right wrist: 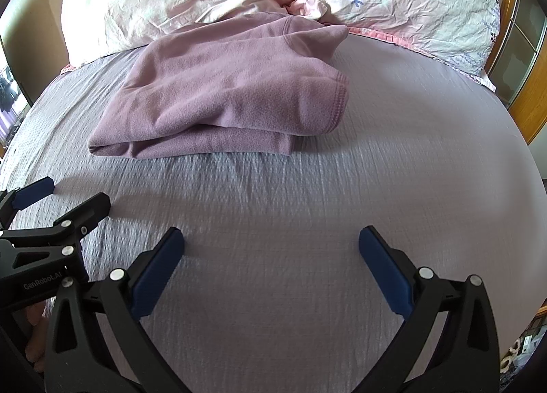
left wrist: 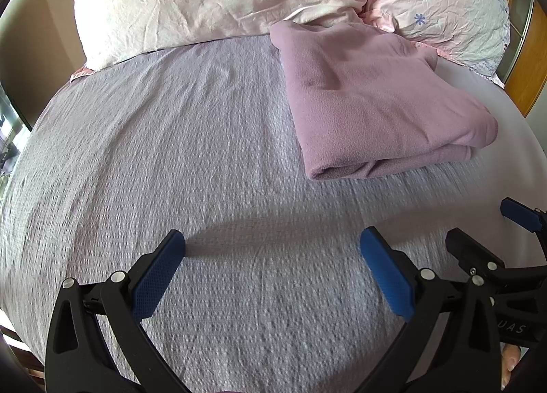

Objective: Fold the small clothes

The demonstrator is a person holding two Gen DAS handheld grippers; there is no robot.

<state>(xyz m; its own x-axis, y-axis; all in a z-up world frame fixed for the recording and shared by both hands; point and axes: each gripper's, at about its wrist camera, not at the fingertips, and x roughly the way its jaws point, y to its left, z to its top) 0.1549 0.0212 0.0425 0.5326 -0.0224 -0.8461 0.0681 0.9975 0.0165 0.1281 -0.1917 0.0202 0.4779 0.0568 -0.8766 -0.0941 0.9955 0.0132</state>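
Currently your left gripper [left wrist: 272,246] is spread wide w/ nothing between the blue pads [left wrist: 155,276], hovering over bare bedsheet [left wrist: 171,136] at bottom of the left wrist view. Right gripper [right wrist: 271,244] same: jaws apart, empty, bottom center of its own view; it also shows at lower right edge of the left view.

Garment: mauve fleece piece [left wrist: 369,102], upper right of left view, upper left-center of right view. Already doubled over; layered edges face you, stitched hem [right wrist: 336,102] at its right end. Far edge touches the floral pillows [left wrist: 212,0] across top of frame.

Handling (judgement): soft, light, limp, slightly grippy nap — won't slip from the pads but will sag and drag on the textured sheet if lifted by one point. Layers may separate if you pinch only the top ply.

Where to grab: near-edge corners, one per gripper, pinching thru all plies; hem corner is the firmest bit.
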